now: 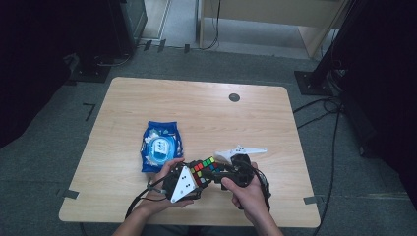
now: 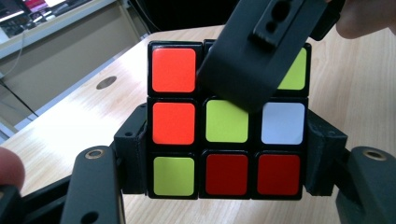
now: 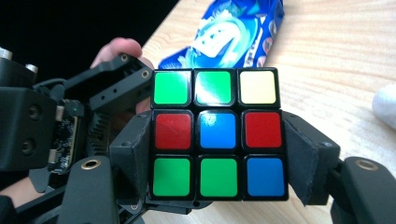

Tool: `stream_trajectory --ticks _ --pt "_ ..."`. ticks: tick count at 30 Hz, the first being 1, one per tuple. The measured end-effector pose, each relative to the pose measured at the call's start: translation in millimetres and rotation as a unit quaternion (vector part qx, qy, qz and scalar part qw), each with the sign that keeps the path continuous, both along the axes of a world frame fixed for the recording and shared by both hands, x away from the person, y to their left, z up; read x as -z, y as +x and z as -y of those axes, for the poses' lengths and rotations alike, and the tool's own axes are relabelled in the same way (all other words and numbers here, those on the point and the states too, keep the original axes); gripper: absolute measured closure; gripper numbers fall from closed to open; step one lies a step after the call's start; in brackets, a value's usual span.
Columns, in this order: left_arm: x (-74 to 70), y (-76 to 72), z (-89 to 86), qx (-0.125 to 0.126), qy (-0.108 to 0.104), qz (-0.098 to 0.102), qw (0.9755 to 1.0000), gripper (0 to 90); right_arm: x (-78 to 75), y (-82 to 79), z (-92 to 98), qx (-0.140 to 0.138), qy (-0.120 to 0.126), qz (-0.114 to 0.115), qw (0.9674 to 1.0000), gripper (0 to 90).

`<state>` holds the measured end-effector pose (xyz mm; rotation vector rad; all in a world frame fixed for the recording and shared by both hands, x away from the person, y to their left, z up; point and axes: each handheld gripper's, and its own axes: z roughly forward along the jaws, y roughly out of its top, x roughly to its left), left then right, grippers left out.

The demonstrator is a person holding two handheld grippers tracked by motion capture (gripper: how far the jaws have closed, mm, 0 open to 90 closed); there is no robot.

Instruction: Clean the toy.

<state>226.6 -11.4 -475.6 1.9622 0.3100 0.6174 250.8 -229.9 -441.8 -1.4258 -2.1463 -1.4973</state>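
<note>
At the near edge of the wooden table, two hands hold their grippers close together, and a scrambled puzzle cube sits between them, lifted just above the tabletop. The left gripper, with its grey three-cornered plate on top, meets the cube from the left; in the left gripper view its two black jaws stand against the opposite sides of the cube, at the lower two rows, with no gap visible on either side. That face shows orange, yellow-green, white and red stickers, and part of its top row is covered by a black jaw of the other gripper crossing in front. The right gripper meets the cube from the right; in the right gripper view its jaws likewise clamp the cube on both sides at the middle and bottom rows, across a face of green, blue, red and pale yellow squares, with the left gripper's body just beside it. A little farther back on the table, left of the cube, lies a blue packet of wet wipes. Farther still, near the far edge, a small dark round cap is set into the wood.
</note>
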Motion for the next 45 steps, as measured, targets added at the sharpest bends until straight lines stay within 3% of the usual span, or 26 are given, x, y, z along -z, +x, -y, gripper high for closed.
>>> stream_trajectory --ticks 3,6,8,9,12,15,17,19,23,26,31,33,35,38,40,43,45 --pt "0.8 5.2 -4.9 -0.016 0.003 -0.016 0.9997 33.8 -3.6 1.8 8.5 0.006 0.015 0.007 0.9998 34.0" --pt "0.8 12.5 -12.7 -0.034 -0.011 -0.041 0.9985 33.9 -12.5 3.4 26.4 0.02 0.035 0.031 0.9987 33.0" --pt "-0.4 16.7 -17.5 -0.044 -0.02 -0.054 0.9974 33.8 -16.8 4.7 41.5 0.054 0.047 0.049 0.9963 33.2" --pt "-0.6 18.0 -18.9 -0.049 -0.025 -0.057 0.9969 33.8 -17.1 5.7 49.7 0.081 0.041 0.057 0.9942 33.5" --pt "-0.9 20.8 -21.6 -0.057 -0.033 -0.069 0.9955 33.8 -6.2 10.9 62.4 0.143 -0.029 0.086 0.9855 37.5" --pt "0.0 21.9 -21.9 -0.061 -0.038 -0.075 0.9946 33.8 17.3 18.2 66.0 0.183 -0.067 0.078 0.9777 38.9" --pt "0.5 21.7 -21.6 -0.058 -0.041 -0.075 0.9947 33.8 35.5 22.8 62.9 0.201 -0.105 0.077 0.9709 38.9" --pt "0.6 21.8 -21.3 -0.057 -0.042 -0.077 0.9945 33.8 50.1 26.8 58.8 0.207 -0.126 0.068 0.9678 38.8" --pt "1.4 22.5 -21.3 -0.063 -0.039 -0.08 0.9941 33.8 65.3 30.8 52.6 0.228 -0.164 0.064 0.9576 44.2" --pt "1.6 23.4 -21.9 -0.068 -0.037 -0.083 0.9935 33.9 72.2 31.2 49.8 0.227 -0.187 0.059 0.9541 48.1" --pt "-0.4 22.9 -23.5 -0.066 -0.044 -0.085 0.9932 33.9 77.2 27.8 43.3 0.224 -0.238 0.088 0.9411 57.0" --pt "-0.5 22.5 -23.2 -0.065 -0.044 -0.088 0.9931 33.9 78.9 26.2 41.6 0.22 -0.259 0.107 0.9344 61.6" --pt "-0.3 22.1 -22.4 -0.063 -0.044 -0.09 0.993 33.9 79.8 24.9 42.4 0.217 -0.257 0.111 0.9349 71.3" --pt "-0.4 21.4 -21.4 -0.058 -0.044 -0.091 0.9932 33.9 79.0 25.2 47.8 0.209 -0.245 0.105 0.941 86.8" --pt "-0.9 21.3 -21.4 -0.056 -0.046 -0.092 0.9931 33.8 76.9 24.2 51.0 0.205 -0.236 0.106 0.944 88.8" --pt "-1.6 22.2 -22.1 -0.059 -0.057 -0.097 0.9918 33.8 65.5 19.2 51.1 0.196 -0.186 0.127 0.9543 89.1" --pt "-1.6 22.7 -22.3 -0.06 -0.061 -0.098 0.9915 33.8 47.7 11.2 45.8 0.179 -0.143 0.162 0.9598 89.1"
